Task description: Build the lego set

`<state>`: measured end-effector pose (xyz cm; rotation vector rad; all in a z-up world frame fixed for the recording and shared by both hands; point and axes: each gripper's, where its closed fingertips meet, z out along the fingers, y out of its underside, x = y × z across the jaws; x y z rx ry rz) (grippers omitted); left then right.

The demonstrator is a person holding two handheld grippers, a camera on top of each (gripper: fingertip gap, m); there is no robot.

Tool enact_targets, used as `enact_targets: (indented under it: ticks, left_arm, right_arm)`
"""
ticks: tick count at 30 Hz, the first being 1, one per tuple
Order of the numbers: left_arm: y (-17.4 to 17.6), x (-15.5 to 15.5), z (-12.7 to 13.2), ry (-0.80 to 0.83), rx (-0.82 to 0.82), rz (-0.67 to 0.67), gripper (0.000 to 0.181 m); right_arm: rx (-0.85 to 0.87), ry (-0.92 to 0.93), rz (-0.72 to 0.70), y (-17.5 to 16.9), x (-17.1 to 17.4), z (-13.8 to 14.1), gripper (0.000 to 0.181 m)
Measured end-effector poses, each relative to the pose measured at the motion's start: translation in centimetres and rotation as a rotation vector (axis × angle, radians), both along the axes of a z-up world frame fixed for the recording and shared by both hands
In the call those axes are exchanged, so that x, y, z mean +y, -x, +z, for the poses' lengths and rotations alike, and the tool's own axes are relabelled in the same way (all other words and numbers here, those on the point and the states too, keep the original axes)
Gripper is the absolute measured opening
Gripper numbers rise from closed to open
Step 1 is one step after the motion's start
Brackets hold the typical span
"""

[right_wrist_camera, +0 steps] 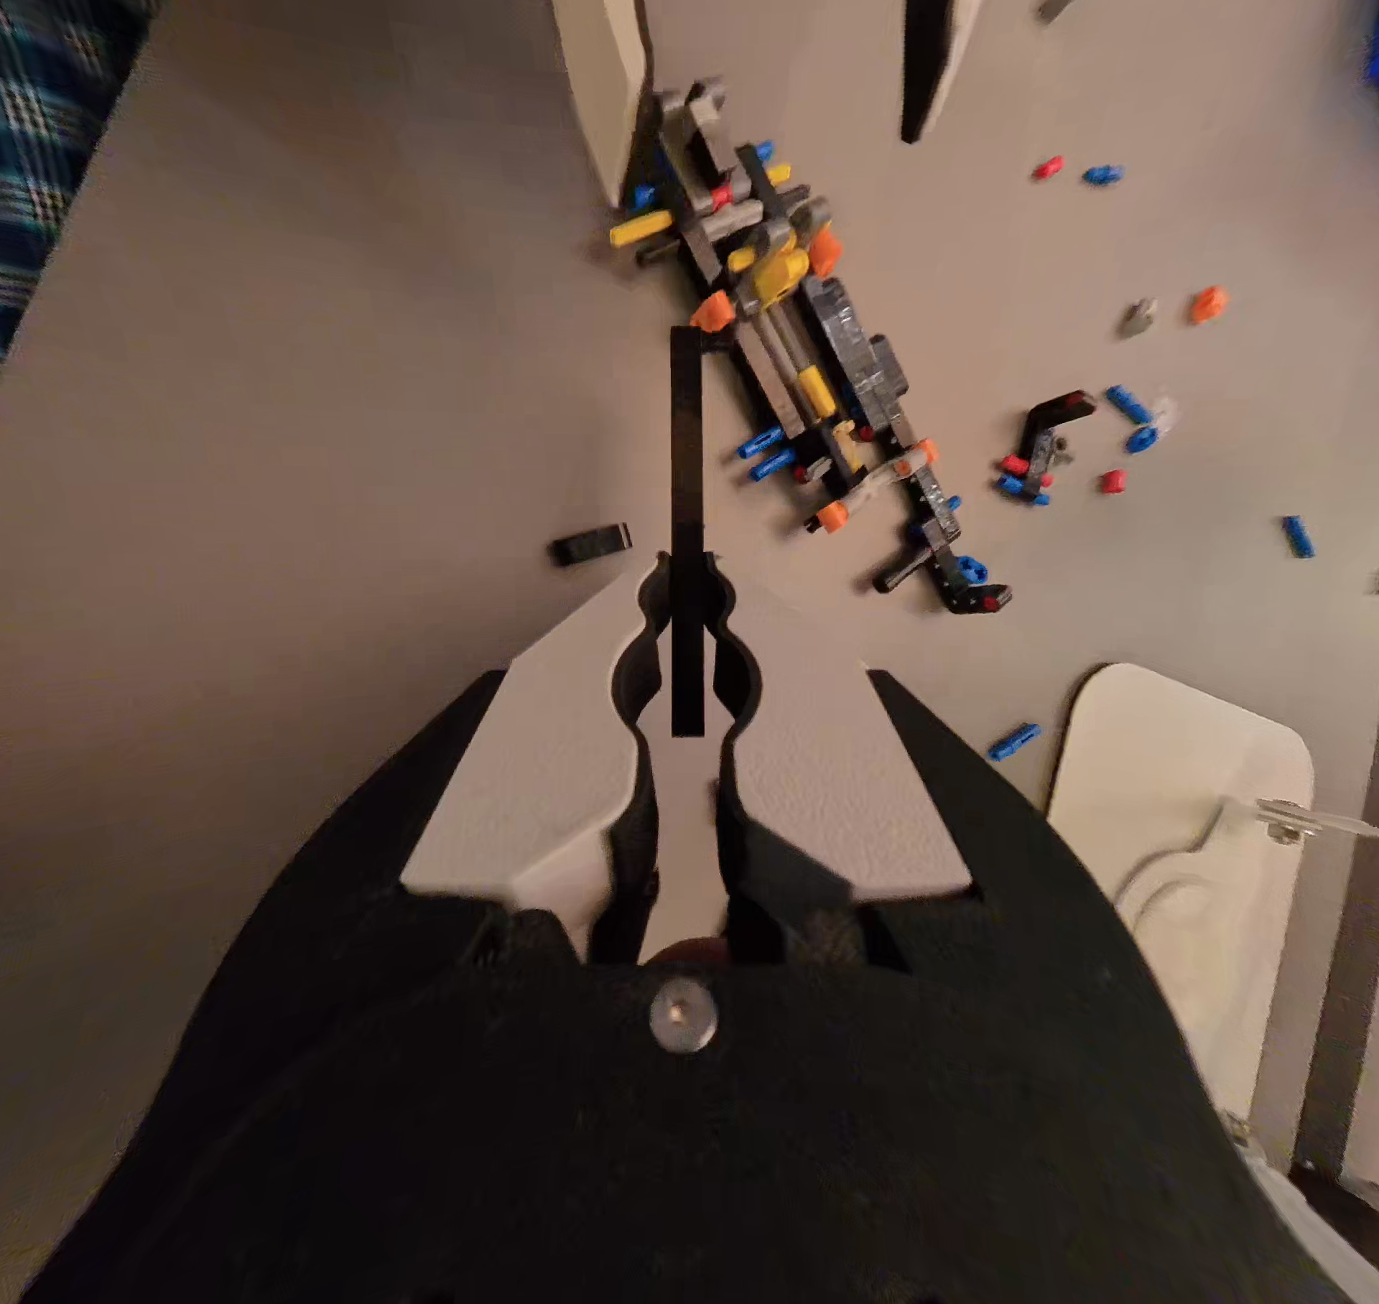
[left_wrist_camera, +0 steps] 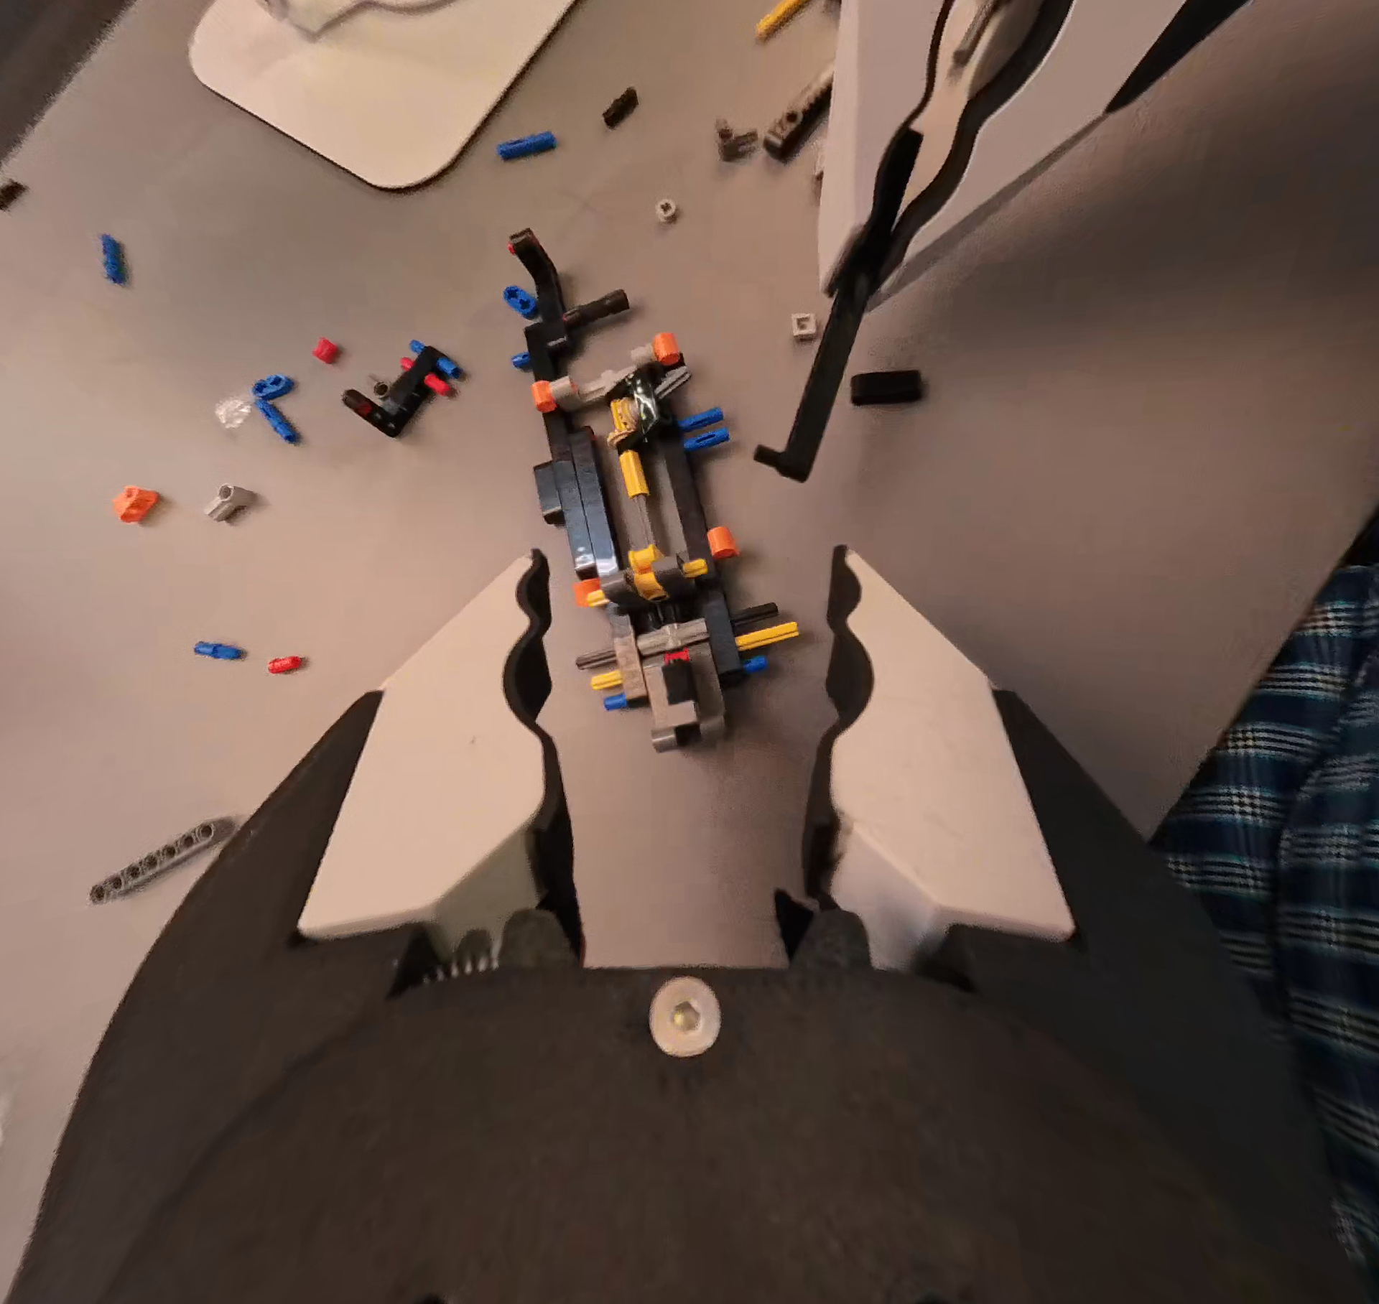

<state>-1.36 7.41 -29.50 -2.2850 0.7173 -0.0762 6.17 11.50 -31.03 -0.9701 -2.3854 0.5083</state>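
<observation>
Your right gripper (right_wrist_camera: 688, 559) is clamped on a long black L-shaped beam (right_wrist_camera: 686, 447), gripped near its straight end so the bent tip hangs just beside the half-built chassis (left_wrist_camera: 634, 507) lying flat on the grey table (left_wrist_camera: 298, 709). Your left gripper (left_wrist_camera: 688, 559) stands spread wide and empty around the chassis's near end. Judge both as light, rigid plastic: the beam will not flex but may pivot in a narrow pinch. The chassis, held only by friction pins, is best braced across its black side rails, not by its protruding yellow and blue pegs.
</observation>
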Motion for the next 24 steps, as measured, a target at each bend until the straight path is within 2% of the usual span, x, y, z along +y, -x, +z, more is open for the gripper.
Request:
enact_targets:
  ticks: [8, 14, 24]
  left_arm:
    - [0.7, 1.3, -3.4, 0.125, 0.008, -0.027, 0.080]
    - [0.5, 1.7, -4.8, 0.168, -0.001, -0.069, 0.071]
    - [0.5, 1.5, -4.8, 0.143, 0.039, -0.227, 0.054]
  right_arm:
    - [-0.173, 0.070, 0.089, 0.5, 0.3, -2.8, 0.005]
    - [-0.183, 0.106, 0.150, 1.6, 0.4, -3.3, 0.005]
    - [-0.188, 0.164, 0.249, 1.8, 0.6, -3.2, 0.005]
